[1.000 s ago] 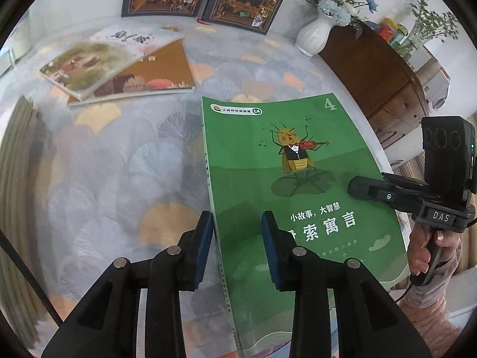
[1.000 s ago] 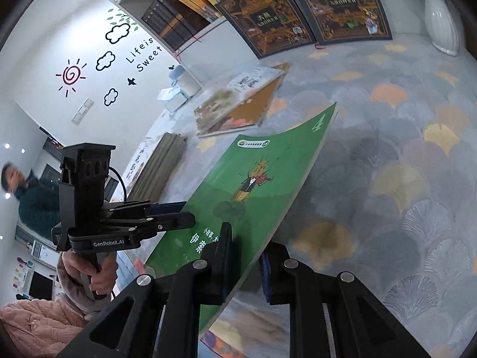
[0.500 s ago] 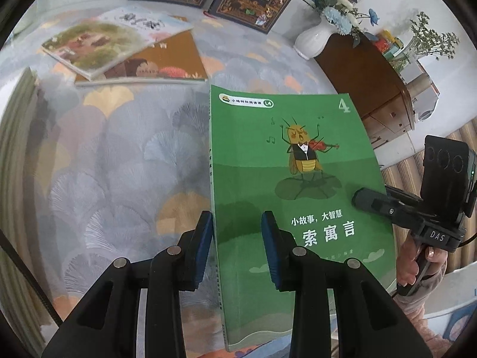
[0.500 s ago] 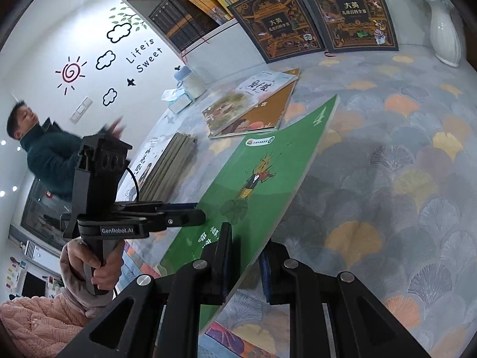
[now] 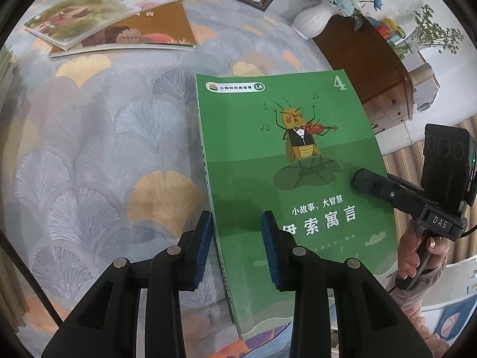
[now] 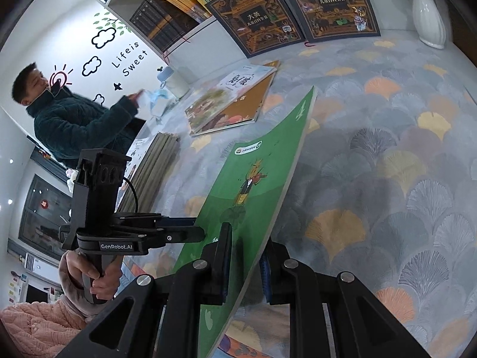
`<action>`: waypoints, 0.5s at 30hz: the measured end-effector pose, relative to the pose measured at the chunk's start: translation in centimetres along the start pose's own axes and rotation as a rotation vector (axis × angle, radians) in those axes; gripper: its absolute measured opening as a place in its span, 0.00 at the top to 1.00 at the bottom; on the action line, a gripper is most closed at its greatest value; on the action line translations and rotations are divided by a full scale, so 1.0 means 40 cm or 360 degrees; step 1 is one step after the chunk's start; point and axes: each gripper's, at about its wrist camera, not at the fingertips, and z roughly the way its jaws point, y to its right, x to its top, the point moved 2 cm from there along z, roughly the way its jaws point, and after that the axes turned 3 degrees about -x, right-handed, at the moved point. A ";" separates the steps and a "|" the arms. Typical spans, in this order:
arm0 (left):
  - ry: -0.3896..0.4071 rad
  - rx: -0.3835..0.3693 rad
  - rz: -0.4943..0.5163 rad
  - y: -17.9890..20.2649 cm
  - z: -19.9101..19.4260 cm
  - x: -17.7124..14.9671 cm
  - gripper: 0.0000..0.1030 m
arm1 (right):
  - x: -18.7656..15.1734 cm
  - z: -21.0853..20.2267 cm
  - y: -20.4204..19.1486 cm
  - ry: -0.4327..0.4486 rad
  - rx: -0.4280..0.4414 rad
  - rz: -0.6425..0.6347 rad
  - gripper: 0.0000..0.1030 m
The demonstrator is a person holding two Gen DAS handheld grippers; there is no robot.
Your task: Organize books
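Green picture book (image 5: 286, 161), numbered "4" at its top corner and tagged "L4" on a white label, sits tilted above the table, its right edge pinched between the pads of my right gripper (image 6: 247, 268). Its cover shows a cartoon cricket in a tailcoat playing a violin, above the Chinese title "小故事,大智慧" and larger characters ending "索寓言".

My left gripper (image 5: 237, 247) hangs over the book's spine edge near the bottom of the cover; its blue pads stand apart with a clear gap, one pad over the tablecloth and one over the cover, and I cannot tell whether either touches the book.

Seen from the right wrist, my left gripper's body reads "GenRobot.AI"; seen from the left wrist, my right gripper's body (image 5: 417, 197) reads "DAS".

The tablecloth (image 5: 104, 149) is grey-blue with a fan-leaf pattern in grey, white and orange. Farther back on it lie two flat picture books (image 5: 113, 21), a pale one stacked on an orange-brown one; the pale cover's brush lettering is too blurred to read. Two dark ornate volumes (image 6: 295, 9) lean against the bookshelf (image 6: 184, 0), each titled "大英儿童百科全书". A white ribbed vase (image 6: 429, 15) stands beside them, holding blue flowers in the left view.

On the wall (image 6: 119, 47), black decal lettering reads "Life is Sweet" among cloud and sun outlines. A bystander in a dark green fleece jacket (image 6: 74, 119) stands beside the table's far end.
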 end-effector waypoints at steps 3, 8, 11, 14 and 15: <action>-0.0010 0.0012 0.0001 0.000 0.003 -0.001 0.71 | -0.001 0.004 0.003 -0.0011 -0.0001 0.0005 0.83; -0.0016 0.0027 0.0006 0.009 0.005 0.005 0.71 | -0.001 0.008 0.009 -0.0019 0.0004 0.0023 0.83; -0.0020 0.0025 0.0004 0.007 0.005 0.007 0.71 | 0.000 0.009 0.009 -0.0019 0.0003 0.0023 0.83; -0.0019 0.0028 0.0001 0.009 0.006 0.007 0.71 | -0.001 0.007 0.006 -0.0016 0.0010 0.0024 0.83; -0.0018 0.0030 0.0002 0.011 0.006 0.007 0.71 | -0.002 0.007 0.006 -0.0015 0.0010 0.0021 0.83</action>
